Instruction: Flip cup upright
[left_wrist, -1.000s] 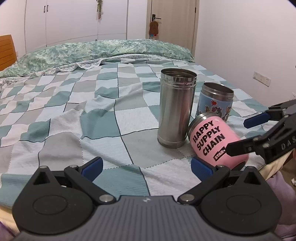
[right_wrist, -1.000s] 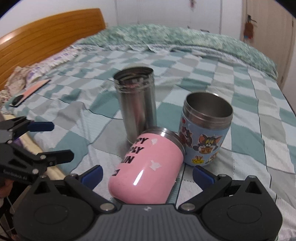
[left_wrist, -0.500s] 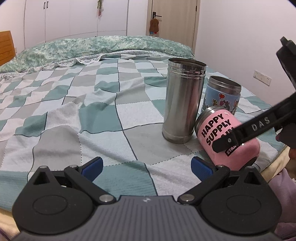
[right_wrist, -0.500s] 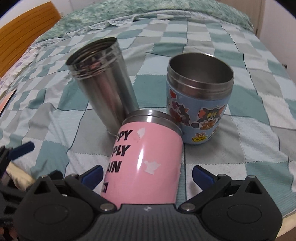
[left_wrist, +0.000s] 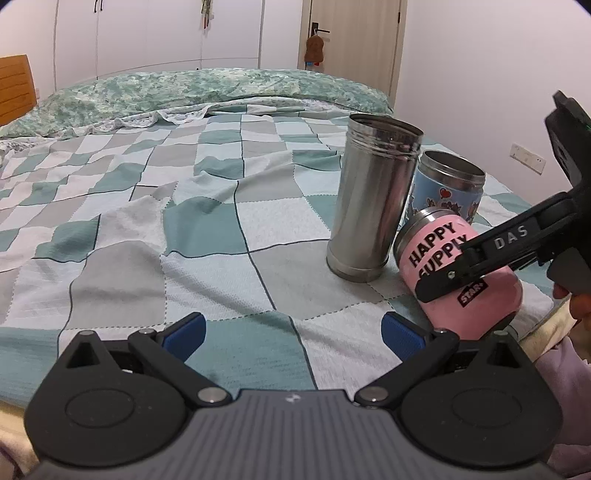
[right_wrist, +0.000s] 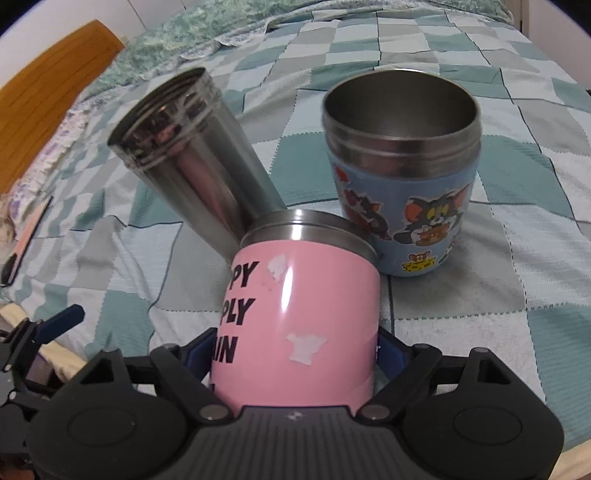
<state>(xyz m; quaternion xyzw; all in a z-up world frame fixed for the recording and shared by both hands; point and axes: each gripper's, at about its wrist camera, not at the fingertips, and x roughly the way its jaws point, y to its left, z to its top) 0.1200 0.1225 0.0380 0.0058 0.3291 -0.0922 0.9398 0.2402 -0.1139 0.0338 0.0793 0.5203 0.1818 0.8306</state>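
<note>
A pink cup (right_wrist: 299, 317) with black lettering lies on its side on the checked bedspread, steel rim pointing away from the right wrist camera. My right gripper (right_wrist: 291, 354) has closed around its body, blue pads touching both sides. The pink cup also shows in the left wrist view (left_wrist: 461, 280), with the right gripper's black finger (left_wrist: 480, 258) across it. My left gripper (left_wrist: 291, 332) is open and empty, low over the bed's front edge, left of the cups.
A tall steel tumbler (left_wrist: 373, 203) and a blue cartoon cup (right_wrist: 402, 177) stand upright right behind the pink cup, close to its rim. The checked bedspread (left_wrist: 184, 221) stretches away left; a wall is at the right.
My right gripper moved forward and down over the pink cup and its fingers closed onto the cup's sides. The left gripper drifted slightly closer to the cups.
</note>
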